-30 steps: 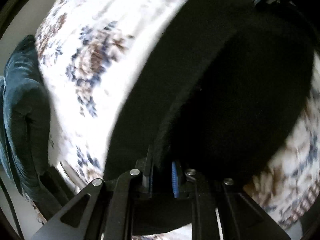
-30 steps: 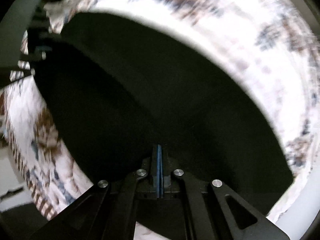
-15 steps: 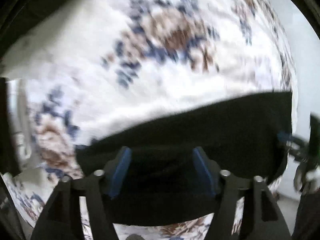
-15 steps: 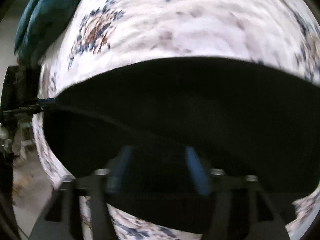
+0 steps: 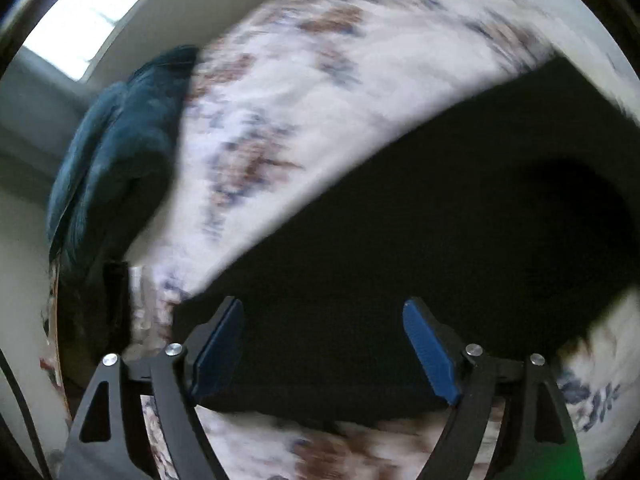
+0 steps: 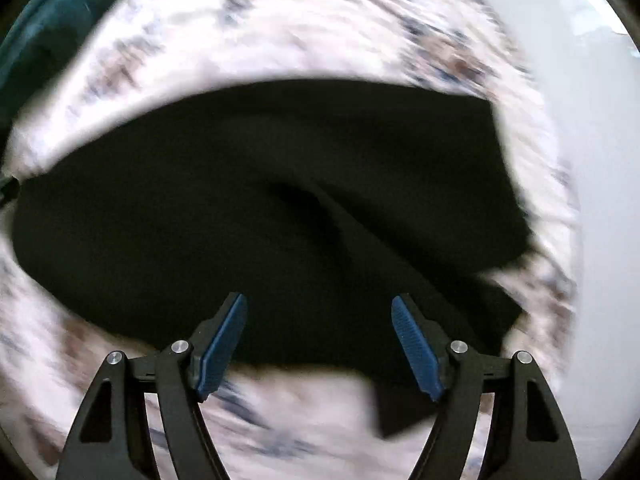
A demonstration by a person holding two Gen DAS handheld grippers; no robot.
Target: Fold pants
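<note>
Two tongs over black pants lying on floral bed cover, left tongs & right tongs both opening wide, nothing gripped, teal pillow at bed edge.

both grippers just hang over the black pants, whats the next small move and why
Probably lower the right gripper onto the loose flap at the near right edge of the pants. Both it and the left gripper are opening, empty, and a ridge still crosses the cloth.

black pants lie folded and slightly rumpled on floral bedding
</note>
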